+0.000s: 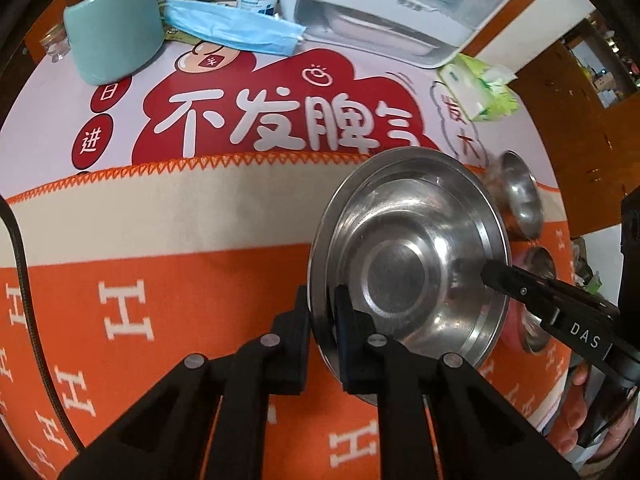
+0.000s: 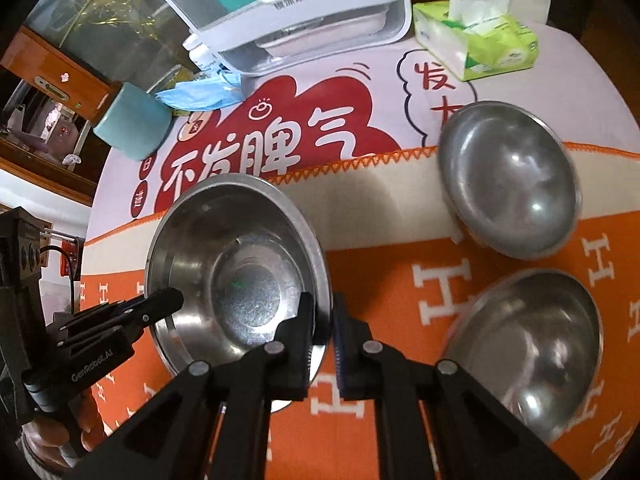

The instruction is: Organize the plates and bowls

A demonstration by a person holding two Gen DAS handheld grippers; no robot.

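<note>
Both grippers grasp one steel bowl [image 1: 408, 256] on the orange cloth [image 1: 160, 280] covering the desk: the left gripper [image 1: 322, 312] clenched on its near rim, the right gripper [image 2: 324, 320] on the opposite rim, two more bowls [image 2: 508, 180] beside it

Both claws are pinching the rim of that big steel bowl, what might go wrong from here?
1. The left claw and right claw grip only the thin rim of the big bowl; uneven lifting could tilt it or let it slip.
2. Swinging it rightward might knock the two smaller bowls nearby.
</note>
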